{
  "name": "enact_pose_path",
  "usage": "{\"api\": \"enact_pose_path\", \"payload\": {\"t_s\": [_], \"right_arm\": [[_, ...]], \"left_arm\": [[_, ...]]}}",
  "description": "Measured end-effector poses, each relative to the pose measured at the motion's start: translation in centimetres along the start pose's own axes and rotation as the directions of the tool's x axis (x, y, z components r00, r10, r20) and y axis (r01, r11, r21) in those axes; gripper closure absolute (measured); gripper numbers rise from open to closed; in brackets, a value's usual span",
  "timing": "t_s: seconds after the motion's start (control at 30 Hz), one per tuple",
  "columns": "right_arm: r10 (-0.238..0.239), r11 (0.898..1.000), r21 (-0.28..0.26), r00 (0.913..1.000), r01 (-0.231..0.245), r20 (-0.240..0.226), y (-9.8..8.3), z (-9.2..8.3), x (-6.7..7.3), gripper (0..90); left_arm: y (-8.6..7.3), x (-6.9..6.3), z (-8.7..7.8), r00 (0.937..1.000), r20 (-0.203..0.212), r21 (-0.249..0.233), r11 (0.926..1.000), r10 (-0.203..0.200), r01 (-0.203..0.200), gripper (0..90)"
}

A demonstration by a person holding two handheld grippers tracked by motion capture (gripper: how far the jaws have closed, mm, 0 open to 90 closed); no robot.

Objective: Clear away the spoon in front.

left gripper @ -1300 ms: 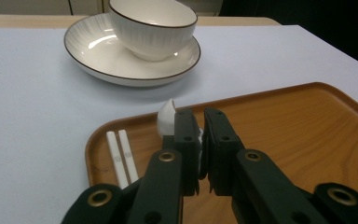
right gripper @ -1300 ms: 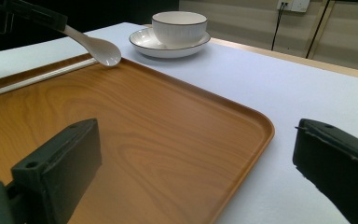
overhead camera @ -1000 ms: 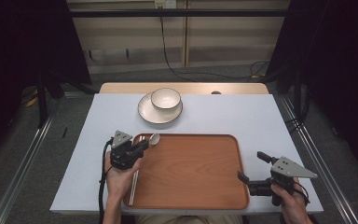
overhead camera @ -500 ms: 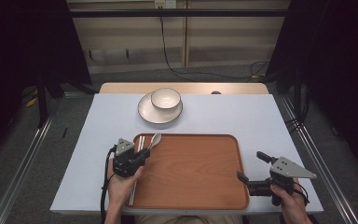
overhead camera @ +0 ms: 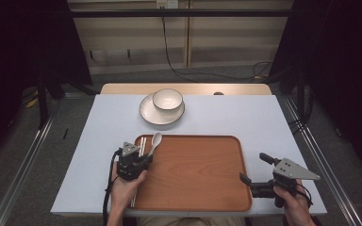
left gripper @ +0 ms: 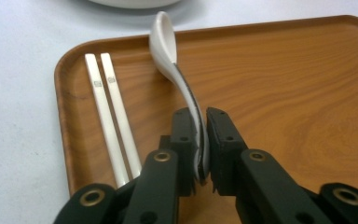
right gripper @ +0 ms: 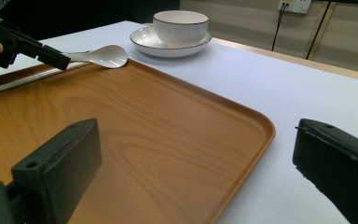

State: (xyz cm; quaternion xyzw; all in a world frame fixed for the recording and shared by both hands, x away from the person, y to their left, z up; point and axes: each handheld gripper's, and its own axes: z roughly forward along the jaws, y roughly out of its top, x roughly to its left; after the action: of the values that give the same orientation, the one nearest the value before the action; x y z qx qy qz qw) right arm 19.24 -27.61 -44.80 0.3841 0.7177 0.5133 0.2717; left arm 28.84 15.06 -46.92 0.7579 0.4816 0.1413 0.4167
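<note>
A white ceramic spoon (left gripper: 161, 37) lies on the wooden tray (overhead camera: 202, 174), its bowl (overhead camera: 156, 139) resting at the tray's far left rim. My left gripper (overhead camera: 146, 158) is shut on the spoon's handle (left gripper: 196, 135), jaws pressed on both sides. Two white chopsticks (left gripper: 107, 112) lie side by side along the tray's left edge (overhead camera: 142, 144), just left of the spoon. My right gripper (overhead camera: 254, 168) stands open at the tray's right edge, one jaw over the wood and one over the table, nothing between them (right gripper: 196, 158). The right gripper view also shows the spoon (right gripper: 103, 55) and the left gripper (right gripper: 51, 57).
A white bowl (overhead camera: 167, 99) sits on a white plate (overhead camera: 147, 113) beyond the tray, on the pale blue tabletop (overhead camera: 245, 117). A bare wooden strip (overhead camera: 122, 88) runs along the far edge. Dark floor and metal rails flank both sides.
My left gripper has drawn back toward the person and slightly right along the spoon's handle. The spoon's bowl stays at the far rim. The right gripper has not moved.
</note>
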Motion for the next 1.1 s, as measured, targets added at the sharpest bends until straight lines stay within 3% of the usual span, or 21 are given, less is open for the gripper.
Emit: {"api": "enact_pose_path", "payload": {"t_s": [0.1, 0.2, 0.53, 0.63, 0.7, 1.03, 1.1], "right_arm": [[0.000, 1.000, 0.000, 1.0000, 0.000, 0.000, 0.00, -0.01, 0.00, 0.7], [0.002, 1.000, -0.001, 1.0000, -0.002, 0.001, 0.00, -0.02, -0.01, 0.7], [0.001, 1.000, 0.000, 1.0000, -0.001, 0.000, 0.00, -0.01, 0.00, 0.7], [0.002, 1.000, -0.002, 1.0000, -0.002, 0.001, 0.00, -0.03, 0.00, 0.7], [0.002, 1.000, -0.001, 1.0000, -0.002, 0.000, 0.00, -0.03, -0.01, 0.7], [0.007, 1.000, -0.001, 1.0000, -0.007, -0.002, 0.00, -0.06, -0.01, 0.7], [0.005, 1.000, -0.001, 1.0000, -0.005, -0.004, 0.00, -0.05, -0.02, 0.7]], "left_arm": [[0.03, 0.00, 0.08, 1.0000, 0.002, 0.005, 1.0000, 0.006, -0.006, 80.6], [0.03, 0.01, 0.22, 0.9999, 0.005, 0.007, 0.9999, -0.013, 0.013, 78.1], [0.04, -0.13, 0.32, 0.9997, 0.008, 0.025, 0.9994, 0.023, -0.023, 71.7], [0.01, -0.24, 0.45, 0.9998, 0.012, 0.019, 0.9997, 0.012, -0.012, 68.8], [0.01, -0.27, 0.41, 0.9994, 0.013, 0.024, 0.9992, 0.033, -0.033, 65.4], [0.38, 0.26, 0.42, 0.9990, 0.036, -0.024, 0.9994, 0.027, -0.026, 47.7], [0.53, 0.35, 0.46, 0.9998, 0.014, -0.024, 0.9996, 0.013, -0.012, 41.4]]}}
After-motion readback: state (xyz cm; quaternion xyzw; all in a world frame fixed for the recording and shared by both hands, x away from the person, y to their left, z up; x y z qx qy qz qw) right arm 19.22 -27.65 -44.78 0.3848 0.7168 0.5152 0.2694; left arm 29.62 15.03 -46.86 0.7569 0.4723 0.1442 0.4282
